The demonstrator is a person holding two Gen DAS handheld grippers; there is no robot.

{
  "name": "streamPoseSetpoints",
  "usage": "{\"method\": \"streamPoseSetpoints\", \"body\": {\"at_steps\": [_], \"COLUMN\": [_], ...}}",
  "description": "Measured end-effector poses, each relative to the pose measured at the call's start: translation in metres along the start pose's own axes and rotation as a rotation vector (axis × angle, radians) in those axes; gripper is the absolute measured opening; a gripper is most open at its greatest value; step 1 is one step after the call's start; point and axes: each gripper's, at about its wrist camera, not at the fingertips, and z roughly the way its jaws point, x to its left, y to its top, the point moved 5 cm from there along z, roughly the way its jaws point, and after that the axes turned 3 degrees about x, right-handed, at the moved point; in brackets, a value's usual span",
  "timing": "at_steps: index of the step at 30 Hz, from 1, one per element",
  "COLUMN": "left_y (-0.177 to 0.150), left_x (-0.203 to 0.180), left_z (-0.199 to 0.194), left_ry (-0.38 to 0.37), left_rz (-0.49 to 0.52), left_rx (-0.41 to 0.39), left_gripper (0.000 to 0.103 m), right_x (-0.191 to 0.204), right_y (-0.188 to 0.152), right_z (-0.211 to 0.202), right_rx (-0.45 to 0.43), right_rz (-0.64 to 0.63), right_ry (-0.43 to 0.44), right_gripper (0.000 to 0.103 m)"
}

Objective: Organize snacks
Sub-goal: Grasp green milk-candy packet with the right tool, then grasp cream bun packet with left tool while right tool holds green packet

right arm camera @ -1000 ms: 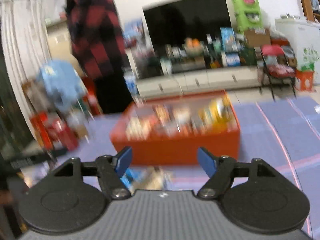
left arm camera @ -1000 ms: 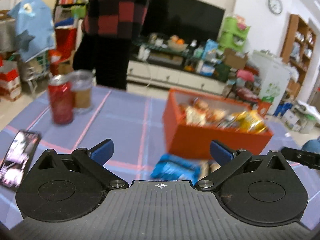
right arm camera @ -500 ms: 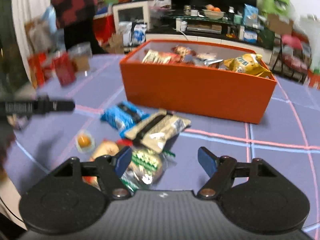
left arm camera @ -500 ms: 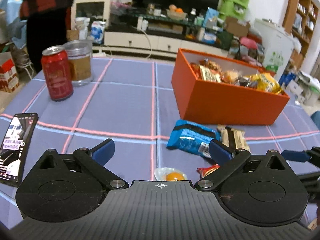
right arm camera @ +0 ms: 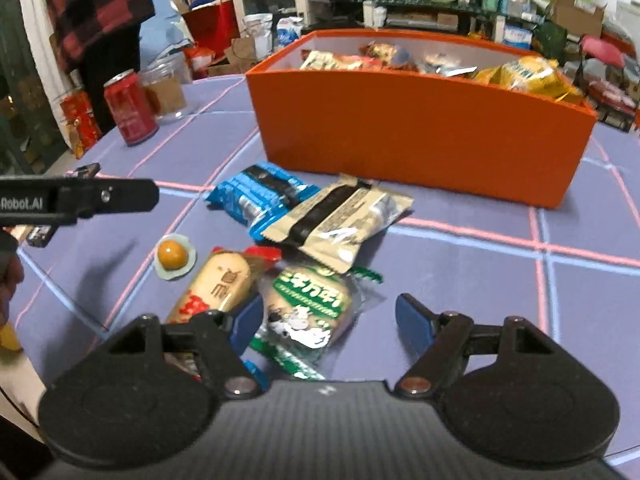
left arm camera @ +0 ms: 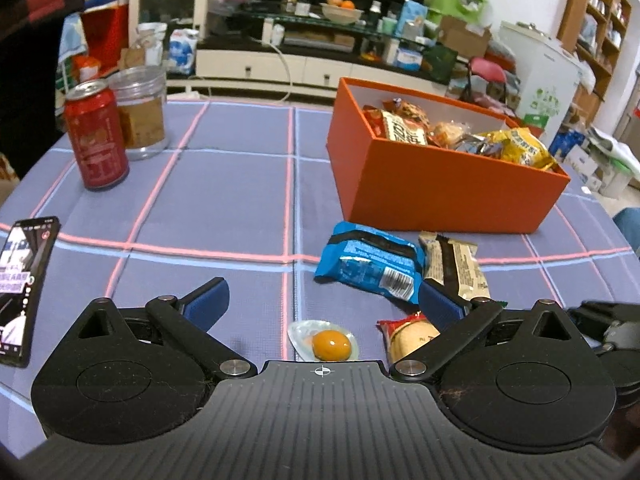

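Tabletop w/ woven blue-grey cloth, pink + pale-blue grid lines. Orange box, rigid card, rectangular, open top, white inside, sits far right; it holds crinkly foil and plastic snack packs incl. a yellow bag. Loose snacks lie in a cluster just in front of box: glossy blue packet, puffy; beige packet w/ black band, partly overlapping the blue one; clear round pack w/ orange yolk-like ball; red-ended bun wrapper; green-white bun wrapper, shiny film. Red can, cylindrical metal, beside clear jar, far left; phone, flat, screen lit, at left edge. Left tool angled down over cloth near the yolk pack, blue pads spread wide, nothing gripped. Right tool tilted down, pads wide apart either side of green-white wrapper's near end, not pressing on it.
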Motion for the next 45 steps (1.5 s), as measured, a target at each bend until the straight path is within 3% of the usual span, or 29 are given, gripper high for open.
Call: {"method": "streamPoseSetpoints", "body": {"at_steps": [5,10,13,16,18,21,24,27,30,32,34,35,39,45], "left_y": [-0.001,-0.002,-0.001,-0.001,-0.001,-0.001,0.001,0.002,0.004,0.003,0.002,0.002,0.002,0.0], "left_x": [0.001,0.007,0.014,0.02,0.024,0.04,0.067,0.094,0.11,0.118,0.125,0.127,0.125,0.087], "left_z": [0.003,0.005,0.004,0.002,-0.001,-0.015,-0.033,-0.058,-0.082,-0.084,-0.081,-0.08,-0.076,-0.062], "left_ry": [-0.006,0.011,0.013,0.015,0.017,0.044,0.099,0.195,0.259,0.275,0.273,0.269,0.232,0.135], "left_rz": [-0.018,-0.025,-0.047,-0.059,-0.069,-0.102,-0.172,-0.273,-0.308,-0.3,-0.302,-0.307,-0.308,-0.214], "left_rx": [0.012,0.021,0.017,0.012,0.014,-0.029,-0.08,-0.18,-0.283,-0.272,-0.251,-0.244,-0.227,-0.172], "left_gripper": [0.065,0.065,0.065,0.065,0.065,0.065,0.065,0.065,0.067,0.067,0.067,0.067,0.067,0.067], "right_x": [0.0,0.005,0.011,0.014,0.015,0.023,0.043,0.075,0.118,0.148,0.166,0.167,0.132,0.051], "right_y": [0.002,0.0,-0.001,0.0,0.007,0.035,0.059,0.078,0.095,0.104,0.116,0.123,0.122,0.048], "right_z": [0.014,0.009,0.005,-0.012,-0.037,-0.06,-0.042,0.005,0.051,0.068,0.065,0.058,0.009,-0.062], "right_rx": [0.014,0.031,0.015,-0.028,-0.104,-0.188,-0.172,-0.081,-0.014,-0.001,-0.057,-0.091,-0.175,-0.209], "right_rz": [0.024,0.0,-0.046,-0.085,-0.097,-0.082,-0.076,-0.067,-0.124,-0.161,-0.147,-0.124,-0.093,-0.052], "right_ry": [0.031,0.026,-0.009,-0.041,-0.063,-0.016,0.063,0.152,0.165,0.191,0.238,0.24,0.163,-0.012], "right_gripper": [0.079,0.049,0.049,0.049,0.049,0.049,0.049,0.049,0.049,0.049,0.054,0.066,0.067,0.071]}}
